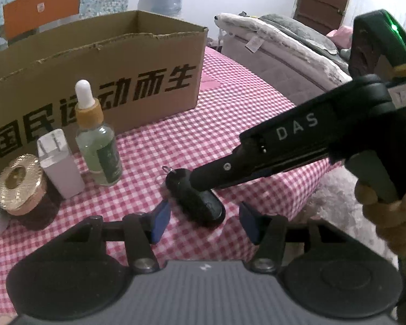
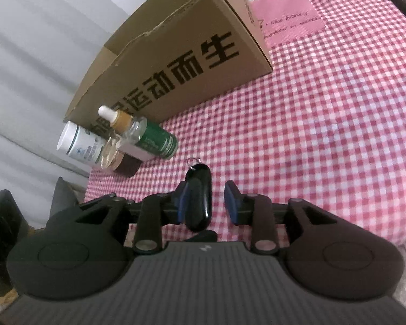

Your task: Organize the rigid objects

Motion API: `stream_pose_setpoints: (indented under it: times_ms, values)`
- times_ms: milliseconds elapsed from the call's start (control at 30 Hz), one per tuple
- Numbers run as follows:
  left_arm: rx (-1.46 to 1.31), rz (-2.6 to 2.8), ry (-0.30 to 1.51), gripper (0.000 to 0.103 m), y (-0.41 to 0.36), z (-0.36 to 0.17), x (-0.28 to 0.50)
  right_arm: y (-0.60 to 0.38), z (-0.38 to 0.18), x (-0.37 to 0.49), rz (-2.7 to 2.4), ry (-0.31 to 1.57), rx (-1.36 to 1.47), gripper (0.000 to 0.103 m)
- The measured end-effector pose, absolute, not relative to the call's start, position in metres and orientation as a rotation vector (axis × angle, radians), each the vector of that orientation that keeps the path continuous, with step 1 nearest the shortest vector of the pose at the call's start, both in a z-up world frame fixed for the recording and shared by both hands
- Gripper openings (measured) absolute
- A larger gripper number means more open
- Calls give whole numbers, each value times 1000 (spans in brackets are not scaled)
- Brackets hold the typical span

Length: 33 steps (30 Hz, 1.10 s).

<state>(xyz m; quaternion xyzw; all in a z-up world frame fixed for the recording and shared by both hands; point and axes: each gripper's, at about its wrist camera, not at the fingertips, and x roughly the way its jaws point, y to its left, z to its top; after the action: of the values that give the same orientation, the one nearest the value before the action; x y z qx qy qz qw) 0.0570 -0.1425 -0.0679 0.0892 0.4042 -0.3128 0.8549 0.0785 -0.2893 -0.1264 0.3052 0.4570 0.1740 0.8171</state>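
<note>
Glossy black key fob [image 1: 200,197], smooth and oval with a small metal ring at its far end, lying flat on a table [image 1: 230,124] draped in red-and-white checked cloth. Left claw [image 1: 204,223] spread wide, its blue pads [image 1: 161,220] on either side of the fob's near end, not touching it. Right claw [image 2: 207,203] also parted, fob [image 2: 199,197] between its blue pads [image 2: 231,203], close against the left-hand pad and clear of the right-hand one; whether actually touching cannot be told. In the left view, right claw's matte black finger reaching in from the right, its tip over the fob. Behind, on the far left, an open corrugated cardboard box [image 1: 94,81] printed with bold black characters. In front of it a cluster of upright containers: clear glass dropper bottle [image 1: 98,146] with pale green liquid, tan collar and white rubber bulb; white rectangular plug adapter [image 1: 59,162] with two metal prongs; round dark jar [image 1: 21,187] with ridged gold lid; white cylindrical bottle [image 2: 79,146]. Pink printed patch [image 2: 284,19] on the cloth near the box.
</note>
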Motion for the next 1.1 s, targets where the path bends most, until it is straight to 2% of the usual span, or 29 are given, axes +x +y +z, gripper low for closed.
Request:
stream_pose_setpoints:
  times_ms: [167,267,333,500,800,1100]
  values:
    - [170,-657,853,57,-145,-69,62,-281,-127,85,410,969,635,29]
    - [161,-649,859,53,-143,-67,64,-275,-125,82,413,953,621,28]
    - [147,-639,864,44,-140,-67,67,-276,-125,82,416,937,635,26]
    - [135,-619,867,39,-136,-66,70,-279,-127,79,418,929,651,21]
    - [129,-612,862,37,-133,-62,70,-281,-136,79,395,918,735,16]
    - [136,-642,790,36,-136,-37,53,-283,-106,53,332,821,662,15]
